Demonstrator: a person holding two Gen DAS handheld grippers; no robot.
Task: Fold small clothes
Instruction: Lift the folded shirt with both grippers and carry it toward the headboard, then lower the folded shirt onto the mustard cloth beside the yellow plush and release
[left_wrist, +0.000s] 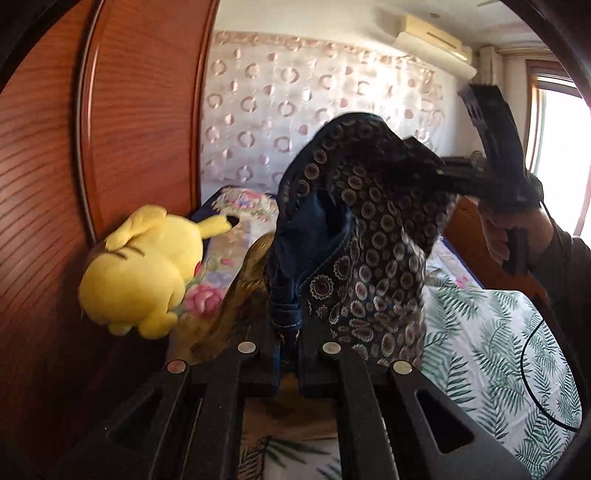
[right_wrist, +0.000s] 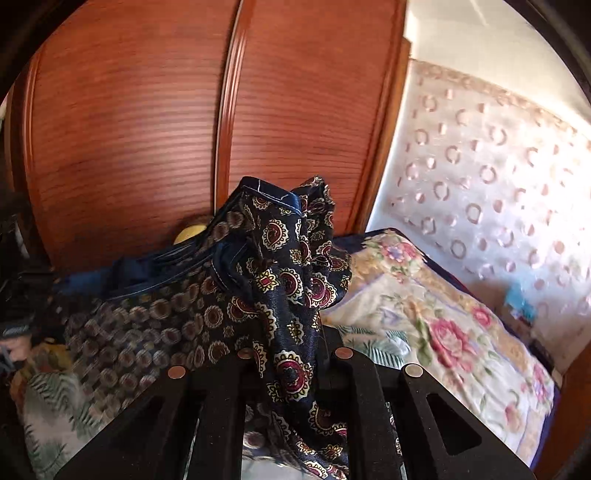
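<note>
- Left tool (left_wrist: 290, 354): jaws together, clamped on a navy-trimmed edge of the patterned garment (left_wrist: 369, 236).
- Right tool (right_wrist: 291, 354): jaws together, clamped on a bunched fold of the same garment (right_wrist: 288, 266); visible in the left wrist view up and to the right of the left tool (left_wrist: 443, 173), gripped by a hand (left_wrist: 506, 232).
- Garment: dark navy, printed with ringed medallions, raised off the bed (left_wrist: 498, 332) and stretched between both tools.
- Left of the left tool: yellow plush toy (left_wrist: 144, 266), lying against the wooden wardrobe (left_wrist: 110, 129).
- Beyond the left tool: floral pillow (left_wrist: 229, 236), beside the plush toy.
- Right of the right tool: same floral pillow (right_wrist: 443, 332), resting on the bed.
- Below the left tool, to the right: leaf-print sheet on the bed.
- Behind the garment: curtain with ring pattern (left_wrist: 295, 96).
</note>
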